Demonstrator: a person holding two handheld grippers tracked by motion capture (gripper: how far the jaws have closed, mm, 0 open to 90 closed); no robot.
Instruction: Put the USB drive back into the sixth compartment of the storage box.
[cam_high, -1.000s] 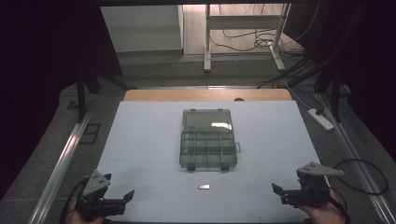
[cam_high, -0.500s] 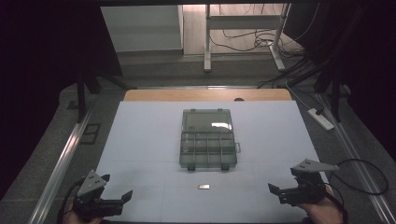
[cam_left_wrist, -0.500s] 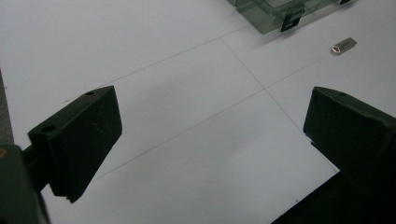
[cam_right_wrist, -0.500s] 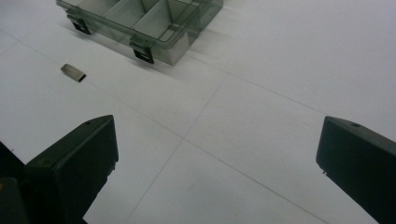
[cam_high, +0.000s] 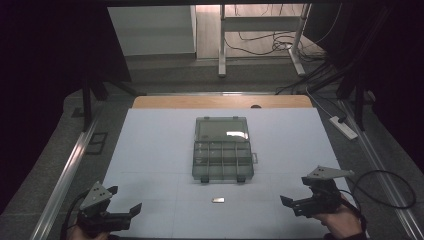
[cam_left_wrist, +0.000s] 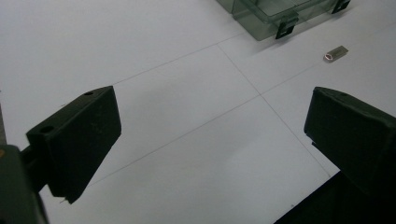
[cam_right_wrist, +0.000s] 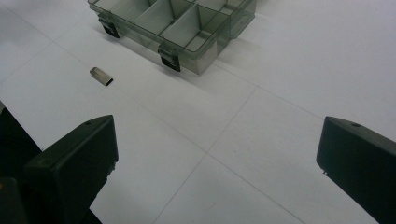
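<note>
White table (cam_high: 150, 150), open organizer box (cam_high: 222, 159), metal piece (cam_high: 217, 200)

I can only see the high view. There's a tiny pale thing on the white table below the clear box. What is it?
Observer: In the right gripper view it is a small metal piece, silvery, with one open, hollow end.
Operator: Does the box have anything in it?
Observer: The compartments of the organizer box that the right gripper view catches look empty; the rest lie outside that view.
Operator: Are the grippers holding anything?
Observer: No. The left gripper and the right gripper each have their jaws wide apart over bare table.
</note>
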